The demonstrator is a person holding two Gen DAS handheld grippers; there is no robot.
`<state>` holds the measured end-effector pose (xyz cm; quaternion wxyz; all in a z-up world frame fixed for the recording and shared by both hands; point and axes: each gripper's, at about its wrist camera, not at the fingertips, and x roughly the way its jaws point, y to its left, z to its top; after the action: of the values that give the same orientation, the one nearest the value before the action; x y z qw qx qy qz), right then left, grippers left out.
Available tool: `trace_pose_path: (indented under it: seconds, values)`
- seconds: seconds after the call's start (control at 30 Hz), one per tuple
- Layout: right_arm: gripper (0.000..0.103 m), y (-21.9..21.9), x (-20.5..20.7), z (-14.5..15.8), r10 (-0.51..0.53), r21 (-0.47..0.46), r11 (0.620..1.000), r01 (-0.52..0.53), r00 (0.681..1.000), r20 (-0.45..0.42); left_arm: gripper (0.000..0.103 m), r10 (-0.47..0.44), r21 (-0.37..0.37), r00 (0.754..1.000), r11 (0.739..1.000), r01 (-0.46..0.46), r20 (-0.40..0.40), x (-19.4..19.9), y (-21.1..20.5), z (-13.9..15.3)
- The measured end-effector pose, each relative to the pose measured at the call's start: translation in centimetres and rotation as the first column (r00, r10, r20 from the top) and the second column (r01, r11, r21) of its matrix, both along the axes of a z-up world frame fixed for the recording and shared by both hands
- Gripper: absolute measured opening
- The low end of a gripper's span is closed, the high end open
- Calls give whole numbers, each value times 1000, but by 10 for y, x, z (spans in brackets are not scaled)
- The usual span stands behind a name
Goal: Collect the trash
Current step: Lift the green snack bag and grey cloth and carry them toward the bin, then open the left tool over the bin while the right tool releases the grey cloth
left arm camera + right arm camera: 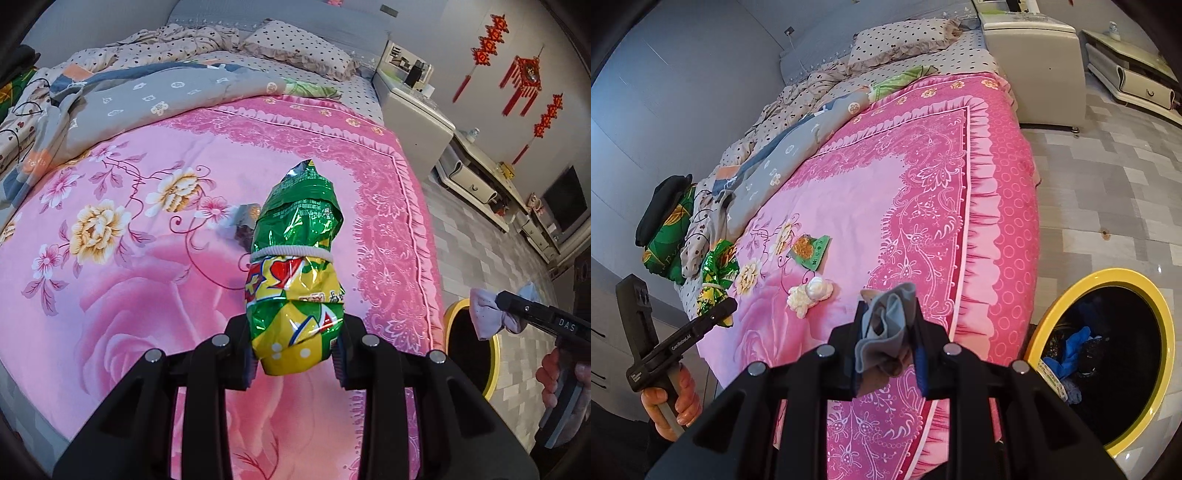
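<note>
A green snack bag (295, 266) is being gripped by the left gripper (295, 360), a grey cloth (886, 332) by the right gripper (886, 354); "GenRobot.AI" is being displayed

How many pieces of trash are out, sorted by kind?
Snack wrappers: 2 (green bag in left fingers; green packet on bed)
Crumpled grey tissue or cloth: 1, in right fingers
White wad: 1, on bed
Total: 4

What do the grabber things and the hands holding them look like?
Both grippers, left and right, are black plastic with round silver bolts and ribbed blue pads. Each has a pistol handle with a grey trigger, small white lettering on the side, and a bare hand gripping it.
</note>
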<state>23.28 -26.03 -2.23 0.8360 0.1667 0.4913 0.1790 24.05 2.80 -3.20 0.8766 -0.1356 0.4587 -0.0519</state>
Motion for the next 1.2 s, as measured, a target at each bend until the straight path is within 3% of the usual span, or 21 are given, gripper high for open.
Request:
trace_pose_path:
  seconds: [0.67, 1.2]
  values:
    - [20, -98, -33, 3, -153, 8, 988, 153, 988, 9, 30, -241, -24, 971, 970, 241, 6, -8, -144, 14]
    - [20, -176, -48, -19, -284, 9, 959, 285, 958, -23, 30, -413, -33, 910, 910, 412, -41, -2, -258, -10]
